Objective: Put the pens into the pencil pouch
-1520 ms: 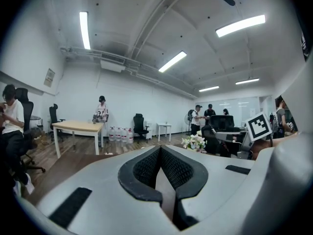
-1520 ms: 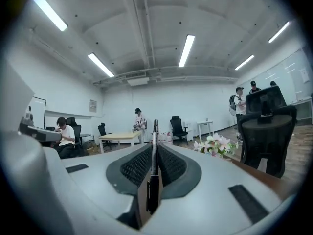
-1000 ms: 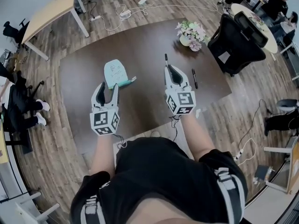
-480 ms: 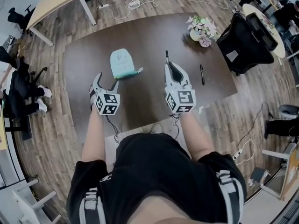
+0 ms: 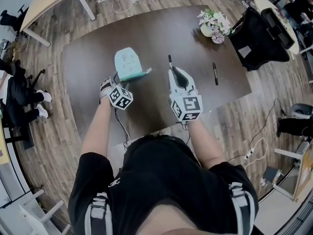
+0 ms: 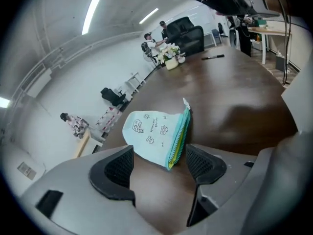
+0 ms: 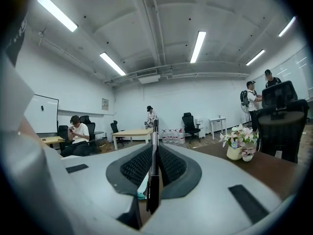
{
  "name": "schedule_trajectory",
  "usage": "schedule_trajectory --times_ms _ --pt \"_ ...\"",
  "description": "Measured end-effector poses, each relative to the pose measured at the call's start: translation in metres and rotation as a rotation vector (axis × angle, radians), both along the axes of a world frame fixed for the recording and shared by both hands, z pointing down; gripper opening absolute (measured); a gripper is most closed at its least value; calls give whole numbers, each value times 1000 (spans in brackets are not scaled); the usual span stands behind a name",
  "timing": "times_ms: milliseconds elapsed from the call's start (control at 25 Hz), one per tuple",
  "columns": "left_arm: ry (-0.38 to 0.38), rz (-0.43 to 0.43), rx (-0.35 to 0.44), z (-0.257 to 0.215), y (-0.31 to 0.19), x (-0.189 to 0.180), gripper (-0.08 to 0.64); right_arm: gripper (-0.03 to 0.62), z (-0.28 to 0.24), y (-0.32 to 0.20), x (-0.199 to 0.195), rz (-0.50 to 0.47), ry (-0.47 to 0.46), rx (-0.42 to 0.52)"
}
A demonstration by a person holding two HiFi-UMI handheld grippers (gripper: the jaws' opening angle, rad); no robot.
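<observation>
L gripper (image 6: 159, 161): jaws just opened wide, empty; pencil pouch (image 6: 155, 133) flat on table (image 5: 161, 35) just ahead of tips. R gripper (image 7: 154, 166) clamped on black pen (image 7: 154, 146). 2nd pen (image 5: 215, 74) lies on table, well apart.

brown table (image 5: 161, 38), flower vase (image 5: 213, 27), black chair (image 5: 264, 35), beige desk (image 5: 49, 1)

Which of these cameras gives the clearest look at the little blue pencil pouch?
The left gripper view: the pencil pouch lies close ahead, with its drawings and zipper edge plain to see. The head view shows it small, from above, lying on the table. The right gripper view shows only a sliver of it behind the clamped pen.
</observation>
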State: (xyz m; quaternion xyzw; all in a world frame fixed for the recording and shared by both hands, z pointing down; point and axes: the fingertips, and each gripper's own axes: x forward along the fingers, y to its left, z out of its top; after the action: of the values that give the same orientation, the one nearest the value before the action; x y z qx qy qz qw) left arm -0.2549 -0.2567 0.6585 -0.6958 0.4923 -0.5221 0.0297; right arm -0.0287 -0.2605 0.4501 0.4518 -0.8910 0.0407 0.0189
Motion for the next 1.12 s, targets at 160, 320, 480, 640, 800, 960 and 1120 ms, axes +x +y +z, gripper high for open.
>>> schedule_trajectory --times_ms 160,320,480,640,800,960,1120 --pt "-45 29 -49 22 -15 -4 279 43 5 -7 -8 7 -1 -14" --pt "-69 65 -102 42 -20 -4 236 43 9 -9 -15 7 1 -24" --pt "-67 87 -102 47 -24 -1 125 43 14 -10 -18 13 11 -37" --pt "4 63 -37 33 -32 1 21 43 18 -10 -21 19 15 -40" --pt "105 19 -35 19 -34 6 18 43 21 -6 -23 2 19 -47" --pt "157 25 -13 1 -35 16 15 43 30 0 -29 -33 25 -69" --pt "280 -12 -8 -17 -35 25 15 43 49 9 -39 -84 29 -121"
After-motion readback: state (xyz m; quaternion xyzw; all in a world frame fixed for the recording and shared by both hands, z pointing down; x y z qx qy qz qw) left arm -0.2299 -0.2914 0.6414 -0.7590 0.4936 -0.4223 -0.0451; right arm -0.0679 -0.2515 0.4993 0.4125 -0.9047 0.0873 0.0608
